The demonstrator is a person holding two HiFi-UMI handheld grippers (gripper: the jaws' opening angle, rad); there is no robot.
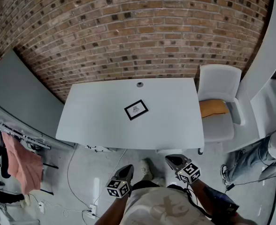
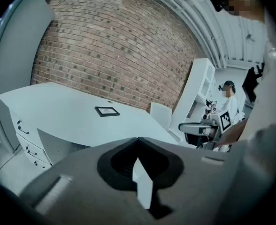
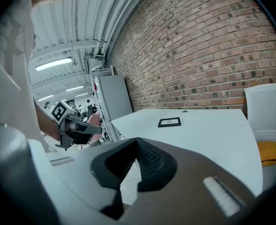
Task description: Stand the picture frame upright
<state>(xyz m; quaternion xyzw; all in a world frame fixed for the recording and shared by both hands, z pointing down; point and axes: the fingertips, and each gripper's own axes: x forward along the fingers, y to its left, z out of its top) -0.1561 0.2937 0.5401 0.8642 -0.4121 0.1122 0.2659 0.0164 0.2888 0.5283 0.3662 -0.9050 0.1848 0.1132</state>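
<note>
Picture frame (image 1: 136,109), small and black-edged, lies flat and face up near the middle of a pale grey table (image 1: 91,121). Nothing touches it.

Nearest, a person stands back from the table's front edge, holding a gripper in each hand close to the body, above the floor. The left gripper (image 1: 126,169) has its jaws pressed together with nothing between them. The right gripper (image 1: 172,160) is the same, closed and empty. Both point toward the table but are well apart from it and from the frame.

Past the frame, a white chair (image 1: 219,78) with an orange cushion (image 1: 213,108) stands at the table's right end. A curved brick wall (image 1: 128,32) closes the room behind.

The task looks to be at its very start, with the reach toward the frame not yet made. The next move probably calls for stepping in, spreading one pair of jaws and catching an edge of the flat frame to tip it up. The other gripper could steady it. Whether the frame has a back stand cannot be seen.
</note>
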